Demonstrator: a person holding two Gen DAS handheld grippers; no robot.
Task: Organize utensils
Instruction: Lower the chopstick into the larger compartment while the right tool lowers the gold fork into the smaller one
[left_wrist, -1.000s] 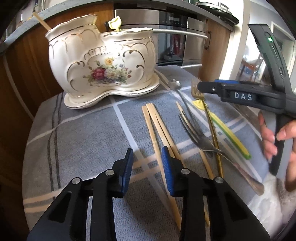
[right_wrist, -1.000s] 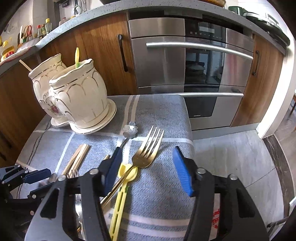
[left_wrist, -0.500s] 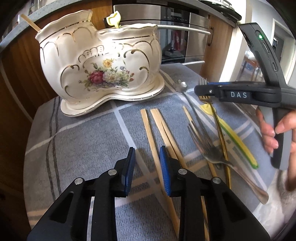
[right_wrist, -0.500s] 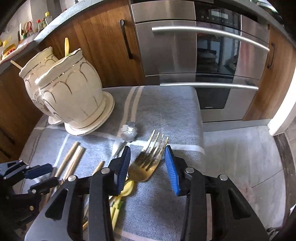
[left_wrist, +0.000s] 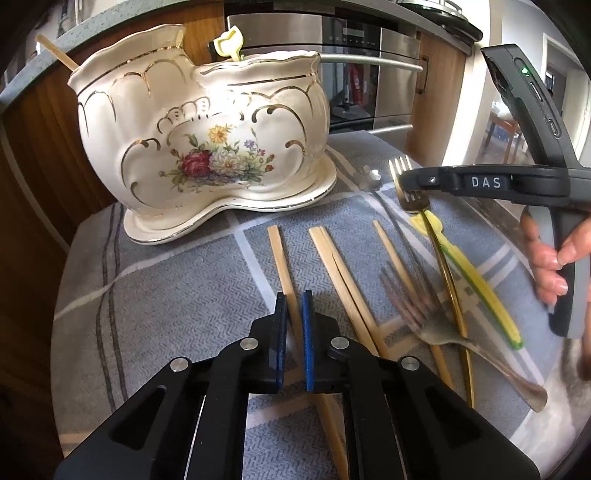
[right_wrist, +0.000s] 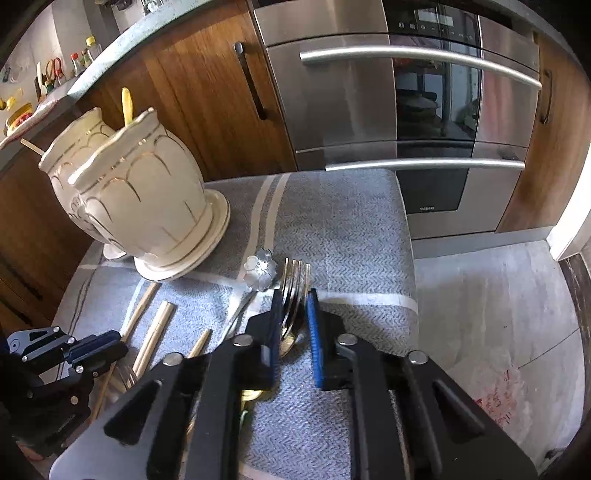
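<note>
**A:** Which step is this?

**B:** The pick-up, I'd say, with both hands at once. The left gripper (left_wrist: 292, 314) has its jaws closing on the leftmost chopstick (left_wrist: 282, 266), near its middle, and the pads look pressed to its sides. The right gripper (right_wrist: 293, 321) is closing too, with the head of the gold fork (right_wrist: 293, 291) pinched between its jaws and the tines poking out toward the far side.

**A:** Where is everything else?

**B:** On the grey striped cloth (left_wrist: 166, 295) covering the counter. To the right of the held chopstick lie more chopsticks (left_wrist: 343, 280), then a silver fork (left_wrist: 424, 314), and a yellow utensil (left_wrist: 476, 284) under the gold fork's handle. The white floral holder (left_wrist: 199, 147) stands at the far left, with a stick and a yellow piece already poking out of it.

**A:** And the next move?

**B:** Probably a lift, then a carry to the holder. The gold fork lies across the yellow utensil, so raising it straight up should avoid dragging its neighbour. Each piece then needs tilting upright over the right compartment; which one takes what, I can't tell.
</note>
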